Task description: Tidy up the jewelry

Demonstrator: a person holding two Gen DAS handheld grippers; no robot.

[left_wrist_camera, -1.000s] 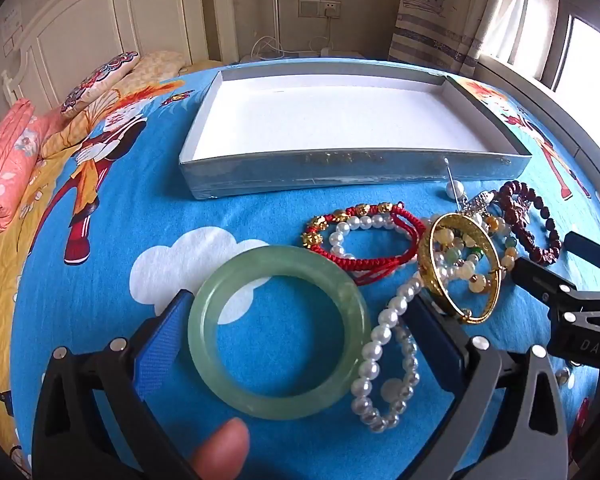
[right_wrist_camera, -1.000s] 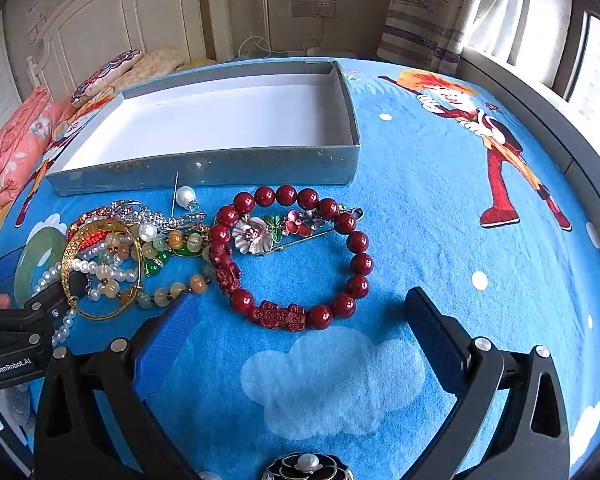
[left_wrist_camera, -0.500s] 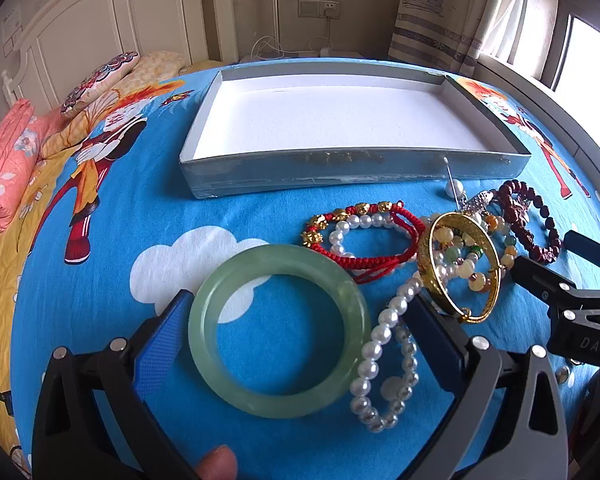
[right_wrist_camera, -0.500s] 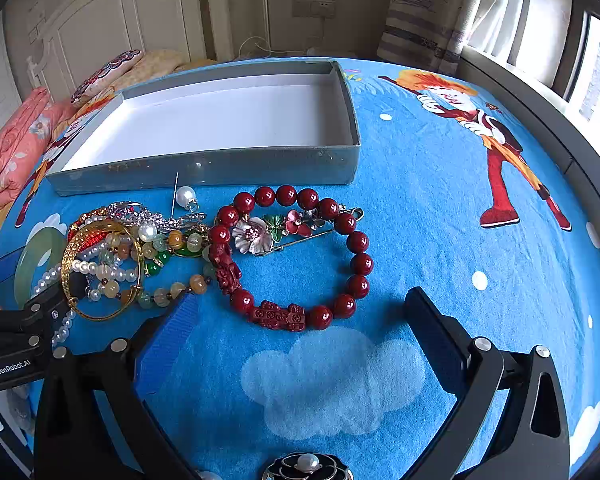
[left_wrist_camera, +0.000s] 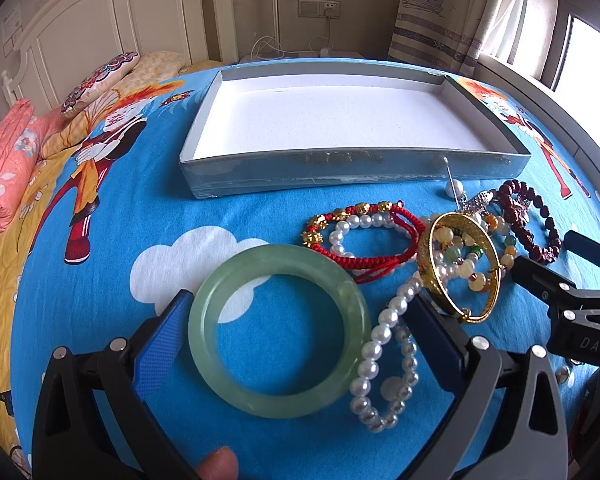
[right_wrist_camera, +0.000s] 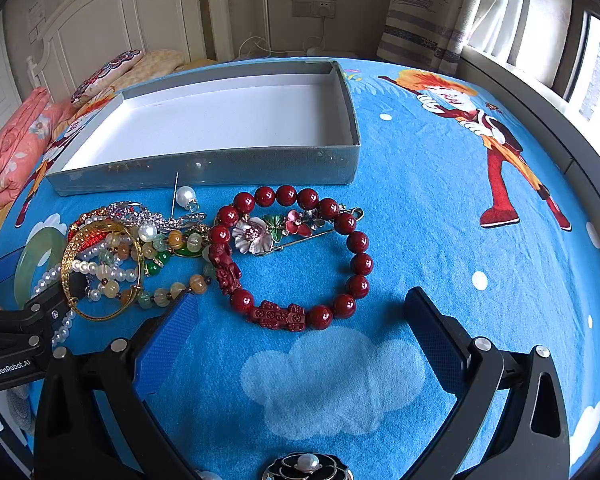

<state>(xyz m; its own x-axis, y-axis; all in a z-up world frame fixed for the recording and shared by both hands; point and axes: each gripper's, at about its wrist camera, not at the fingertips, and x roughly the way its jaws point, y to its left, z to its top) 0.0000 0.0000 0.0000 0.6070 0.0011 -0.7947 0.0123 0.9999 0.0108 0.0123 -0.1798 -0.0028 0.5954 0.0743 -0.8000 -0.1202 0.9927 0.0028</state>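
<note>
Left gripper (left_wrist_camera: 300,312) spread wide, fingers either side of the jade bangle (left_wrist_camera: 279,343), which lies flat on the blue bedspread (left_wrist_camera: 140,232); left pad looks just beside or touching its rim, cannot tell which. Pearl strand (left_wrist_camera: 384,360) against the bangle's right edge. Right gripper (right_wrist_camera: 300,316) also apart, low over the red bead bracelet (right_wrist_camera: 296,256). Grey box (left_wrist_camera: 340,172) sits beyond the jewelry, white inside.
</note>
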